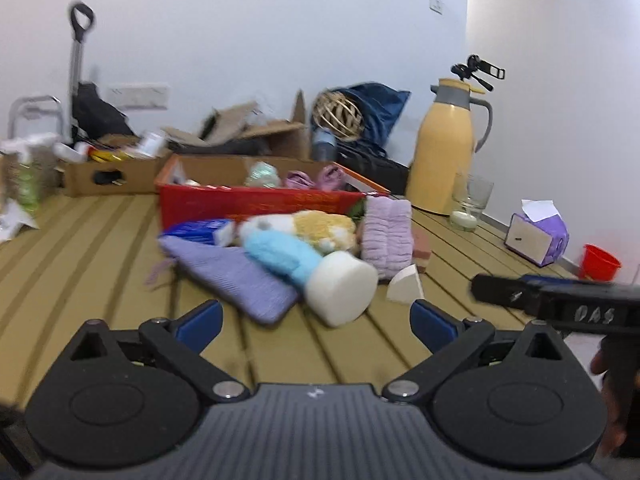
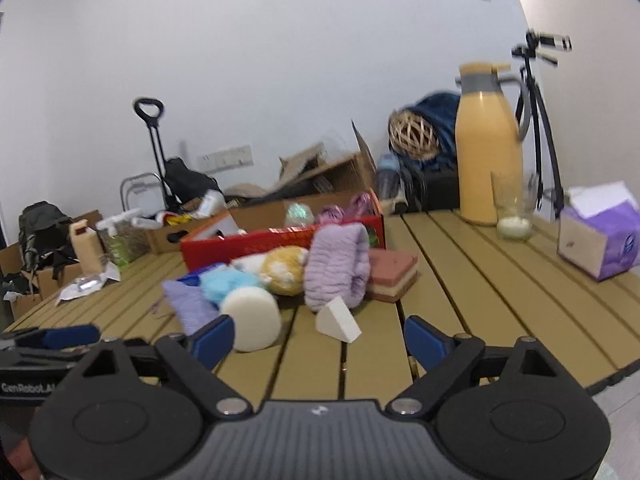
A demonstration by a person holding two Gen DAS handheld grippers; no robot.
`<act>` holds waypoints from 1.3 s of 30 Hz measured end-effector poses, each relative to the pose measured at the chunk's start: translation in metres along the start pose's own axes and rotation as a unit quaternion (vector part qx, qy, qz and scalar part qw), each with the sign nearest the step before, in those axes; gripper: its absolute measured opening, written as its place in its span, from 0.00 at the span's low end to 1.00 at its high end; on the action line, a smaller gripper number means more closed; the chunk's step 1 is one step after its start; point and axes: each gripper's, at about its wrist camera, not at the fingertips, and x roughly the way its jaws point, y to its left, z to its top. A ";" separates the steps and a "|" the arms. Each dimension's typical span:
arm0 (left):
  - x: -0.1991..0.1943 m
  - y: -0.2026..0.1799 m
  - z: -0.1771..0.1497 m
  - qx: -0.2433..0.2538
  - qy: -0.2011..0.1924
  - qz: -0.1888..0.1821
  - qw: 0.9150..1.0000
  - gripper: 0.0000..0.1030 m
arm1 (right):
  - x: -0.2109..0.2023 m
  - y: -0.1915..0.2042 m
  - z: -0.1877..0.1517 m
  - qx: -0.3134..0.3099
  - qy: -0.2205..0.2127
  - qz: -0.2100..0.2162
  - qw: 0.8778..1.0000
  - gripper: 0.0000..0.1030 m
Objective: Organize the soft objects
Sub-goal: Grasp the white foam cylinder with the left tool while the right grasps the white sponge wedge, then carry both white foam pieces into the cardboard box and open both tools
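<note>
Soft goods lie heaped on the slatted desk (image 2: 460, 264) before a red box (image 2: 256, 245): a purple knit hat (image 1: 236, 280), a blue plush (image 1: 280, 252), a white sponge cylinder (image 2: 252, 318), a lilac towel roll (image 2: 338, 270), a white wedge (image 2: 338, 322). My left tongs (image 1: 316, 322) and right tongs (image 2: 320, 340) both gape wide, holding nothing, short of the pile.

Soft toys, a lilac cloth (image 2: 337, 266) and white sponges (image 2: 253, 318) lie heaped before the red box (image 2: 256, 246).

Left gripper (image 1: 316, 320) jaws wide, empty; right gripper (image 2: 318, 340) likewise.
</note>
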 end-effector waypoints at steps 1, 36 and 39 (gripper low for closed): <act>0.011 0.000 0.002 -0.003 0.004 -0.008 1.000 0.93 | 0.010 -0.004 0.001 0.001 0.005 0.002 1.000 0.83; 0.141 0.120 0.193 -0.051 0.064 -0.001 0.997 0.33 | 0.184 0.008 0.176 0.034 0.082 0.162 0.983 0.24; 0.209 0.144 0.213 -0.060 0.103 0.024 0.993 0.33 | 0.271 0.022 0.199 0.076 0.143 0.177 0.971 0.24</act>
